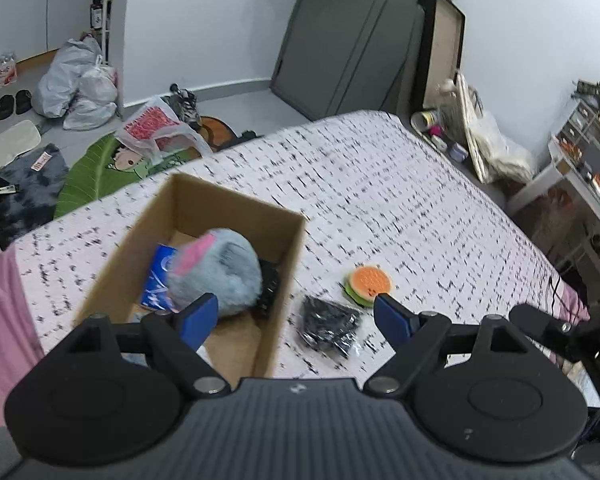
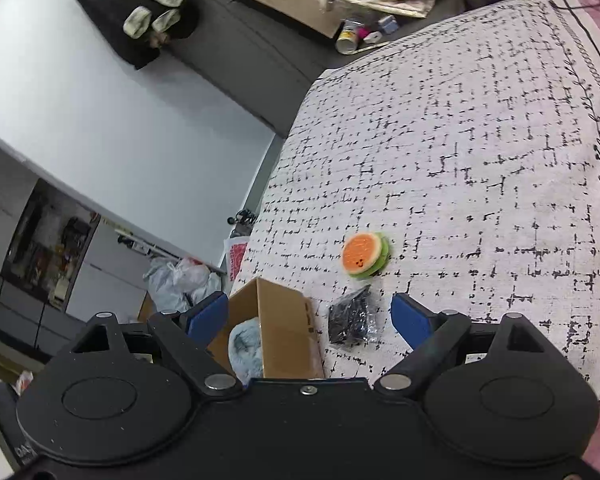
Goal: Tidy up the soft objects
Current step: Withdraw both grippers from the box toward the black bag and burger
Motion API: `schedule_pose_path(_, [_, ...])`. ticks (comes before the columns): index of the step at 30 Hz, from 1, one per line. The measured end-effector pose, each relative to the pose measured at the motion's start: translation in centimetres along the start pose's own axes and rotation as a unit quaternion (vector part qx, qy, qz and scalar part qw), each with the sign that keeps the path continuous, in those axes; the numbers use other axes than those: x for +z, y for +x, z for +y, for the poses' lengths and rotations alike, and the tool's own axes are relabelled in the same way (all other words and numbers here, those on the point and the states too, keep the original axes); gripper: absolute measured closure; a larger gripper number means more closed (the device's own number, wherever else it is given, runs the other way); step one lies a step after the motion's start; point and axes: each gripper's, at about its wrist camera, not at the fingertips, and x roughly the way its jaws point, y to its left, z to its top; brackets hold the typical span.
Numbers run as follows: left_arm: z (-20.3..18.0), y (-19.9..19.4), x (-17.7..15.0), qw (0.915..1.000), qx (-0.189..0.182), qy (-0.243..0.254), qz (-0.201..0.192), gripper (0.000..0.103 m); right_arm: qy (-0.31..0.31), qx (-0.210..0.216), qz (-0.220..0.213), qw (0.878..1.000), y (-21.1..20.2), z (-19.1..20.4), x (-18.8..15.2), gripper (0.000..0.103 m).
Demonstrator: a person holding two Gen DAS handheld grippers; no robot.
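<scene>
A cardboard box stands on the bed with a fluffy blue plush with a pink patch, a blue packet and a dark item inside. To its right lie a black crinkly bag and an orange-and-green burger toy. My left gripper is open and empty, above the box's right wall and the black bag. In the right wrist view the box, blue plush, black bag and burger toy show. My right gripper is open and empty above them.
The bed has a white cover with black marks and a pink edge. Floor clutter at left: plastic bags, a green mat, shoes. A cluttered shelf stands right of the bed.
</scene>
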Motion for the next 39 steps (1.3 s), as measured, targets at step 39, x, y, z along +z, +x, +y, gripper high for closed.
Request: schedule_pose_path(39, [-9.1, 12.3, -3.7, 0.9893, 0.057, 0.109, 0.078, 0.023, 0.142, -0.002, 0.031, 0.989, 6.9, -8.7, 1.4, 0.026])
